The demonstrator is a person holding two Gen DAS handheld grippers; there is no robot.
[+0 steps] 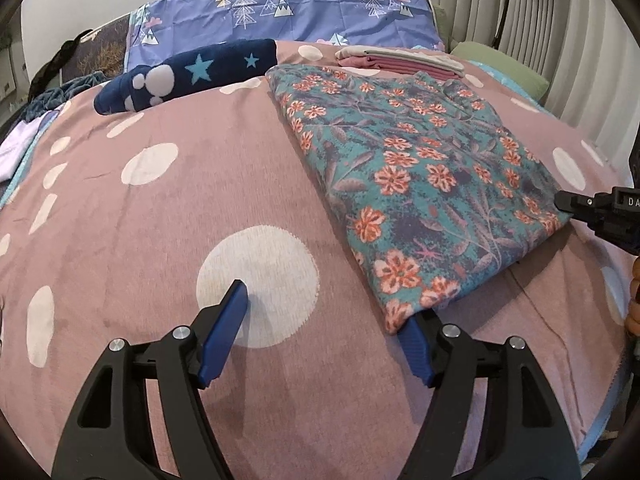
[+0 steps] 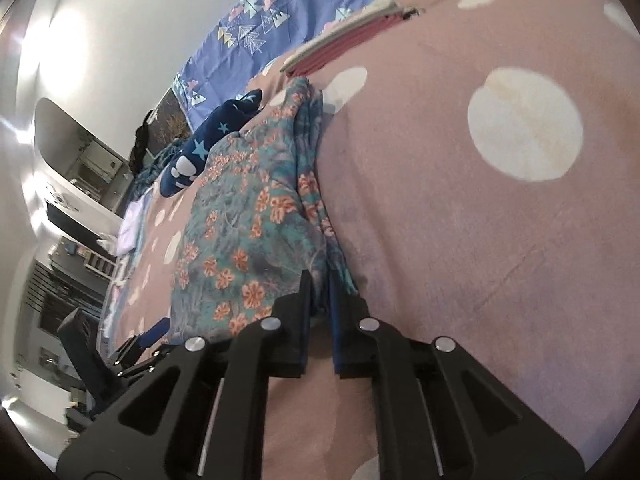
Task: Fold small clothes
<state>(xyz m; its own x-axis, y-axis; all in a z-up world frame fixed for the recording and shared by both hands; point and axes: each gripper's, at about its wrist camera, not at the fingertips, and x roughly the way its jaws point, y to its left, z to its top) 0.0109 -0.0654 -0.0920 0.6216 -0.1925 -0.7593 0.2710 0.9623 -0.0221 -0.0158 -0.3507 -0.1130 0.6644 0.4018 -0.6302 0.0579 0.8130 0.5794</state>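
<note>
A folded floral garment [image 1: 420, 184] is laid on the dotted pink bedspread [image 1: 160, 220]. Its edge is clamped by the right gripper [image 2: 320, 296]. The left gripper [image 1: 326, 328] is held spread wide at its near corner, nothing pinched.

Soft even light, fisheye-warped edges

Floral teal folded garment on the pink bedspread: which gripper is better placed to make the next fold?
Right, probably. The right gripper is already shut on an edge of the floral teal folded garment. The left gripper is open, one finger at the near corner, gripping nothing.
</note>
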